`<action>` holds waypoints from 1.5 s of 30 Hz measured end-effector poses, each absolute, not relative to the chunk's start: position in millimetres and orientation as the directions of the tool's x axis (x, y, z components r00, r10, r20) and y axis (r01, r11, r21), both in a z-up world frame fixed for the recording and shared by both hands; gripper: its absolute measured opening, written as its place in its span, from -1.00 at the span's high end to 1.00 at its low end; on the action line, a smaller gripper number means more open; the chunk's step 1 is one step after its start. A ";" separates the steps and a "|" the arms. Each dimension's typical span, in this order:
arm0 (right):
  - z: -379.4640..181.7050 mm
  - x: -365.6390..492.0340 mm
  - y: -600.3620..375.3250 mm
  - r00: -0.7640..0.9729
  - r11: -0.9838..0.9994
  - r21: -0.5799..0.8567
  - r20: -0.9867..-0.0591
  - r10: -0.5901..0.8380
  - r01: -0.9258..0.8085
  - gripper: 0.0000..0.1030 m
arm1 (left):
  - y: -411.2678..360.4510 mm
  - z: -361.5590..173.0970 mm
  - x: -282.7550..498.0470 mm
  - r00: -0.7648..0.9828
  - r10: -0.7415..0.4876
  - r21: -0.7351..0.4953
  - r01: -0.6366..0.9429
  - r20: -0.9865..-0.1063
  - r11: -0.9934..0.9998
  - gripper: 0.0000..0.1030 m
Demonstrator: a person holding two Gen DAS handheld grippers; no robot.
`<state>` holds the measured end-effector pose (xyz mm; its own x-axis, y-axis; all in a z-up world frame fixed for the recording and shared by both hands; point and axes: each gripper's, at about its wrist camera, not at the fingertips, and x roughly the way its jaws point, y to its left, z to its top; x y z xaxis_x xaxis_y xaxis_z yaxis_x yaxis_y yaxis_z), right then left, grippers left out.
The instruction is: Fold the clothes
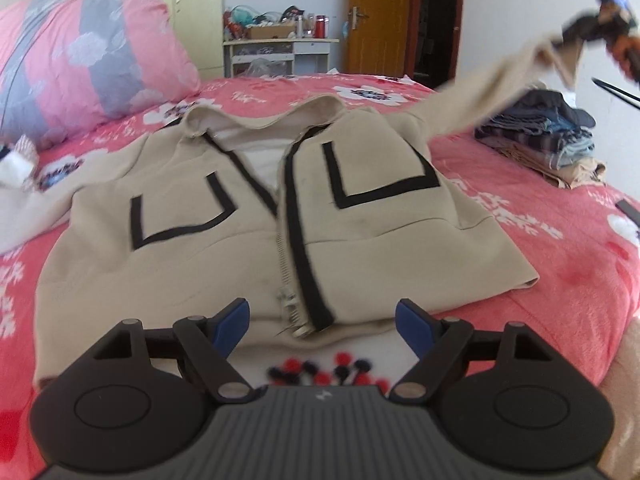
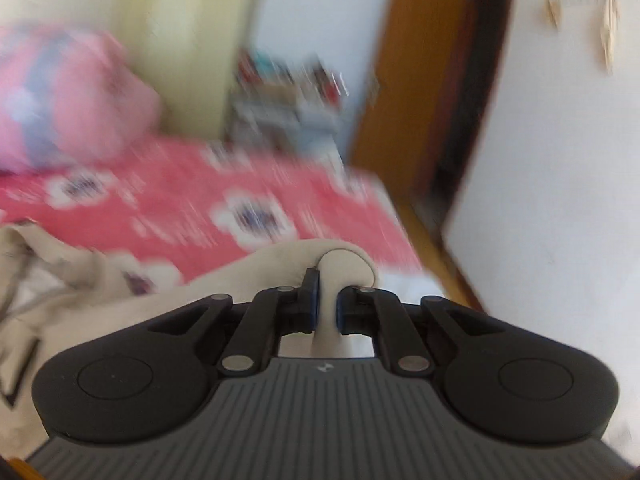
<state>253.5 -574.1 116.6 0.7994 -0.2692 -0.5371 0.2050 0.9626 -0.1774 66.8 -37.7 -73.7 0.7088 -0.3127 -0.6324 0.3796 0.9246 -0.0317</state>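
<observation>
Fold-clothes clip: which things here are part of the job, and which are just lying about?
In the job:
beige zip jacket, spread front-up on the bed
its sleeve, lifted by the right gripper, jaws shut on it
left gripper, jaws open, empty

Lying about:
pink quilt
clothes pile
cluttered side table

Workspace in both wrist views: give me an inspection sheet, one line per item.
Surface: bed, pink floral sheet.
Job's things: beige jacket lying front up, partly zipped; its sleeve lifted off the bed.
Clutter: clothes pile at the right; pillow; loaded side table.
Grippers: left gripper open, empty; right gripper shut on sleeve.
Cables: nothing seen.
Surroundings: wooden door, ajar.
</observation>
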 end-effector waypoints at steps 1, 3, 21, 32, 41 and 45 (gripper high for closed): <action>107.5 260.3 -582.7 0.769 0.959 -0.154 -0.574 -0.282 0.237 0.86 | -28.9 -71.9 64.9 0.709 -0.309 -0.039 0.370 -0.634 0.928 -0.57; 95.7 250.7 -592.1 0.778 0.960 -0.066 -0.572 -0.259 0.271 0.84 | -10.5 -66.9 61.2 0.714 -0.291 -0.044 0.343 -0.637 0.938 -0.57; 83.4 206.2 -646.3 0.631 0.819 0.347 -0.775 -0.024 0.457 -0.67 | 152.9 4.9 50.3 0.765 -0.101 -0.050 0.090 -0.636 0.995 -0.60; 40.5 80.8 -512.5 0.728 0.900 0.429 -0.642 0.242 0.080 -0.69 | 165.1 -63.5 87.0 0.705 -0.235 -0.314 0.018 -0.669 0.949 -0.60; -144.8 101.0 -388.1 0.646 0.720 0.683 -0.605 0.466 0.121 -0.27 | 174.6 -94.1 113.4 0.695 -0.279 -0.454 -0.077 -0.663 0.888 -0.38; -150.0 109.6 -365.4 0.604 0.618 0.782 -0.530 0.596 0.076 0.39 | 163.9 -98.1 114.5 0.692 -0.325 -0.484 -0.041 -0.645 0.874 -0.01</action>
